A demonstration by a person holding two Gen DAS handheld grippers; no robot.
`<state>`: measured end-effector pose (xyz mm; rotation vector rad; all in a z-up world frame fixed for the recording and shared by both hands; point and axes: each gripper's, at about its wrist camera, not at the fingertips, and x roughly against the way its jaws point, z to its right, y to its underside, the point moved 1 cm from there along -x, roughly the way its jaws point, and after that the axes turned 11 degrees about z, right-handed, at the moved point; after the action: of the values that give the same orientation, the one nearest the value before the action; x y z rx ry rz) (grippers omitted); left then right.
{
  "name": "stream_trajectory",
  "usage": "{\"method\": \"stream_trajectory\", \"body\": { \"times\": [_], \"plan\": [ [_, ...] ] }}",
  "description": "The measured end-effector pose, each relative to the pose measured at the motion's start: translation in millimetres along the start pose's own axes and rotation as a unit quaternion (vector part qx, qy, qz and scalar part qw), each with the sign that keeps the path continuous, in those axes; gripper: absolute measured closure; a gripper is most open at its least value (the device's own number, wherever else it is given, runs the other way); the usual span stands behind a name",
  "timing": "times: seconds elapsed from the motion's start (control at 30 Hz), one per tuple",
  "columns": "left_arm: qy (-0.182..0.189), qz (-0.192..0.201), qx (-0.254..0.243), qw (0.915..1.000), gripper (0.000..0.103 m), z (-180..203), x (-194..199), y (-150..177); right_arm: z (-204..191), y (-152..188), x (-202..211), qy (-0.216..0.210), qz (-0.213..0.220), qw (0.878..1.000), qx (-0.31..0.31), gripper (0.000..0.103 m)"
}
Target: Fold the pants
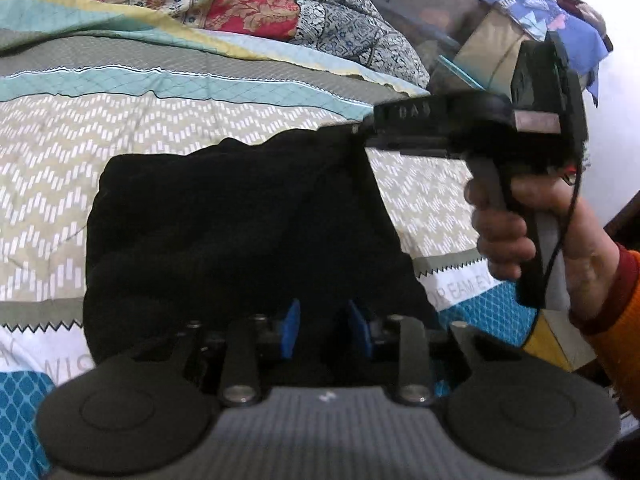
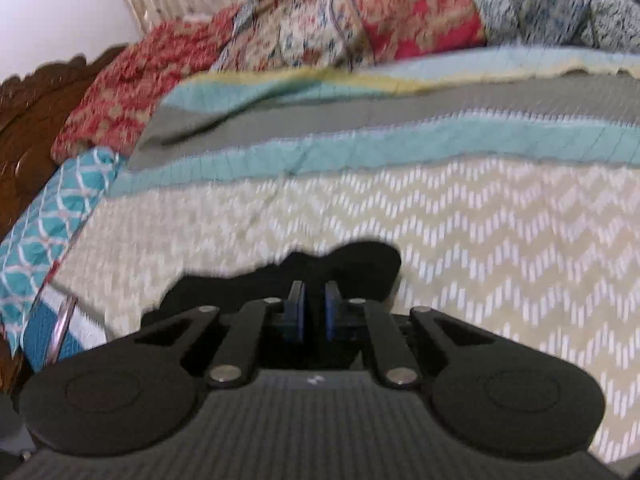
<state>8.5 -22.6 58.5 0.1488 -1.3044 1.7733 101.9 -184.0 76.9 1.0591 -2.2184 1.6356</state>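
Left wrist view puts the left claw point(image 1: 323, 330) low over the near part of the black, soft fabric pants point(image 1: 240, 224), its blue pads point(image 1: 291, 330) parted with dark cloth between them; whether they pinch that cloth I cannot tell, since the black swallows all detail. From the same view the right claw point(image 1: 362, 130) reaches in from the right, held by a hand point(image 1: 516, 232) in an orange sleeve, its tip at the far right corner of the pants, where the cloth peaks up to meet it. Right wrist view, blurred, shows that claw with its pads nearly together on a lifted edge of black cloth, so I judge it to be gripping that corner.

The pants lie as a squarish, already doubled bundle on the bed's quilted cover with a beige-and-white zigzag and teal bands point(image 1: 72, 152), with a red floral patchwork quilt point(image 1: 248, 4) heaped beyond.

The step in hand looks like carrying the far edge over for another fold. To do it well, the raised corner should stay taut but not be dragged, so the lower layers keep their place. The left claw would best anchor the near side flat. Edges should meet squarely, because soft, thick cloth like this tends to slump and skew. Release should come only once the layer rests flat.
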Motion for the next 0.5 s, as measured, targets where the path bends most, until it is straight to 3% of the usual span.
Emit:
{"method": "stream_trajectory", "body": {
  "times": [0.07,0.23,0.47,0.5],
  "plan": [
    [0.001,-0.003,0.001,1.0,0.075,0,-1,0,6,-4,-15,0.012,0.006,1.0,-0.001,0.095],
    [-0.005,-0.006,-0.001,1.0,0.076,-2,-7,3,22,23,-58,0.043,-0.057,0.997,-0.001,0.095],
    [-0.008,-0.012,-0.001,0.9999,0.076,-2,-14,1,34,23,-59,0.047,-0.061,0.997,-0.025,0.095],
    [-0.01,-0.014,0.001,0.9999,0.075,-1,-12,0,32,21,-55,0.049,-0.056,0.997,-0.026,0.09]
  ]
}}
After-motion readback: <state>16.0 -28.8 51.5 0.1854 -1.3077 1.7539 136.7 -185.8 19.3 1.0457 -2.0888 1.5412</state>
